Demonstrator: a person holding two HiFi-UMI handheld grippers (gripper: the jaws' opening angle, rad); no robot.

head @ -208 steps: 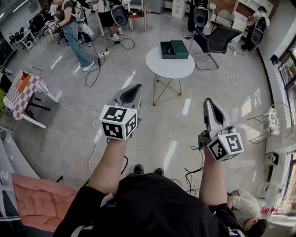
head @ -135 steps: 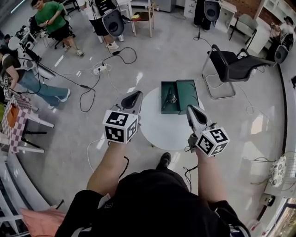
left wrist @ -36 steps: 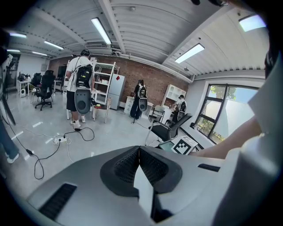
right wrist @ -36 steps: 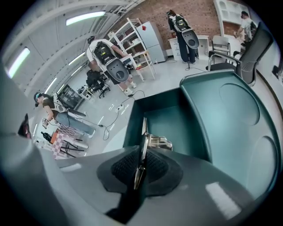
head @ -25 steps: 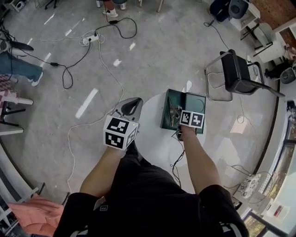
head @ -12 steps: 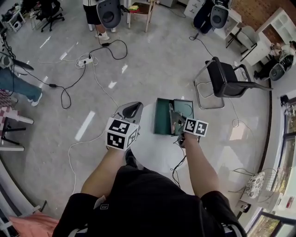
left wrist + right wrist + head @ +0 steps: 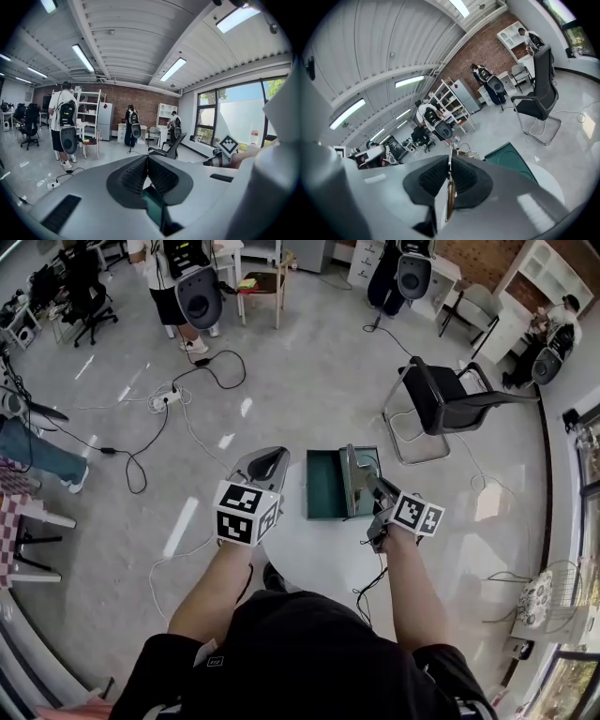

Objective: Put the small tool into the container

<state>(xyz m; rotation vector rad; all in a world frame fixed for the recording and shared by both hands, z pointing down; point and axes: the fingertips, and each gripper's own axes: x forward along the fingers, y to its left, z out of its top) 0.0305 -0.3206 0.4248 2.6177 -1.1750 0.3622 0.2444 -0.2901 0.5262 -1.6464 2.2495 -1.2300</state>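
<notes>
An open green container (image 7: 327, 485) lies on a small round white table (image 7: 314, 554); it also shows in the right gripper view as the green container (image 7: 512, 158) below the jaws. My right gripper (image 7: 374, 487) hovers at the container's right side. It is shut on a thin small tool (image 7: 450, 190), which stands up between the pads. My left gripper (image 7: 262, 463) is held left of the container over the table's edge, its jaws shut with nothing between them. In the left gripper view the left gripper (image 7: 147, 163) points across the room.
A black chair (image 7: 452, 396) stands behind the table to the right. Cables and a power strip (image 7: 167, 398) lie on the floor to the left. People with gear stand at the back (image 7: 178, 282). Another cable (image 7: 367, 585) hangs by the table's near edge.
My right gripper has drawn back from over the container's middle to its right side, still shut on the tool. The left gripper has kept its place.
</notes>
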